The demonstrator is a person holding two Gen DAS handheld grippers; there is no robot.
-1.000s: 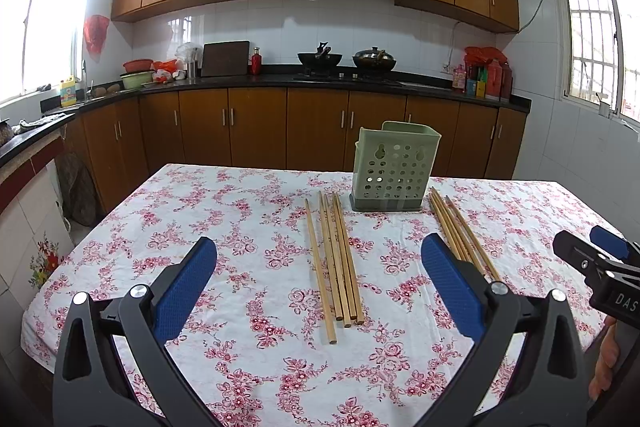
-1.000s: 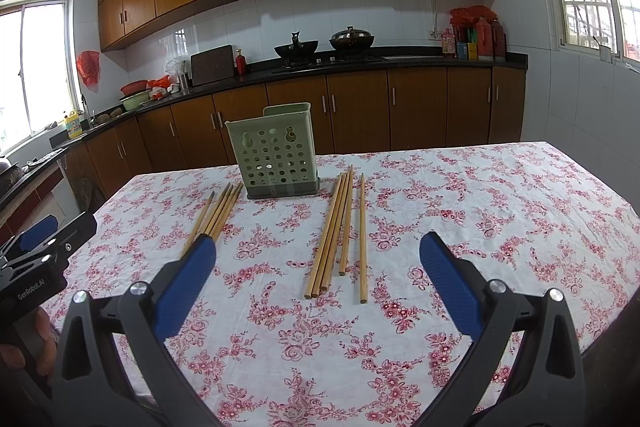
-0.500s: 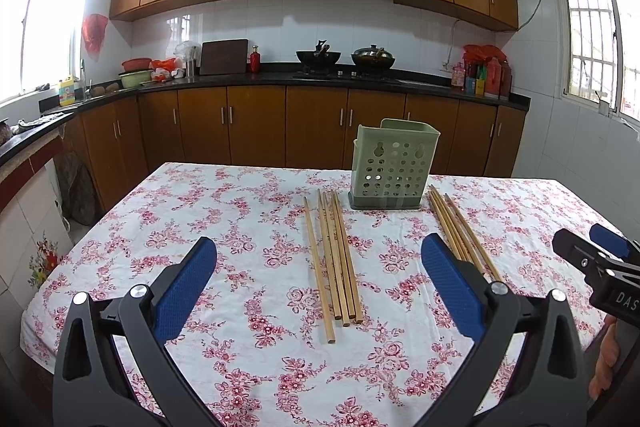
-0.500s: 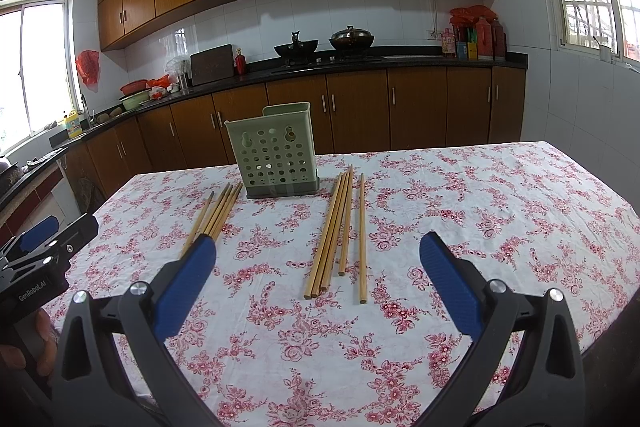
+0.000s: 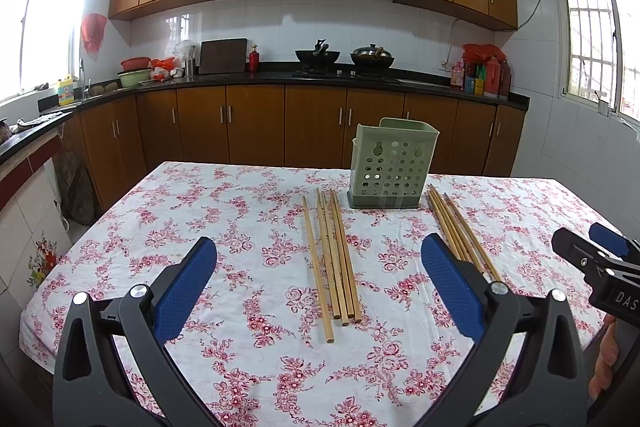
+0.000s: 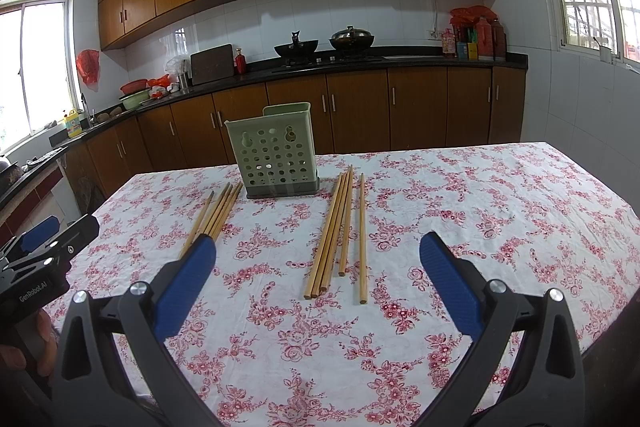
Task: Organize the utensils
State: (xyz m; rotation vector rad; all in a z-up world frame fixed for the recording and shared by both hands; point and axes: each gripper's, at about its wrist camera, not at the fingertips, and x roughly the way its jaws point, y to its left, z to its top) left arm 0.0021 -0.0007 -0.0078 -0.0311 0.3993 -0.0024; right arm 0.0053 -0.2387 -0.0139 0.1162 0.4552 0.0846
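Barely anything has moved since a second ago: in the left wrist view the green holder and the chopsticks sit a hair higher than before, so the left gripper (image 5: 319, 275) has tipped or dipped a touch, and the right wrist view looks unchanged. Nothing on the worktop has been touched.

Both grippers hover above the near edge of the worktop (image 5: 248, 367), which has a white cloth with red flowers on it. The left gripper's blue pads are spread wide with nothing between them, and the same goes for the right gripper (image 6: 318, 273). Each one pokes into the other's camera too, the right one at the right edge of the left view and the left one at the left edge of the right view, with a bit of the person's hand (image 5: 604, 359) under it.

The perforated green utensil holder (image 5: 392, 165) stands upright toward the far side of the worktop, roughly in the middle, and from here it looks empty. The wooden chopsticks lie flat in two bunches on either side of it. The left bunch (image 5: 334, 255) starts just beside the holder's base and runs toward the camera, with one stick a bit apart from the rest. The right bunch (image 6: 338, 231) is laid out the same way, also with one stick lying apart on its outer side.
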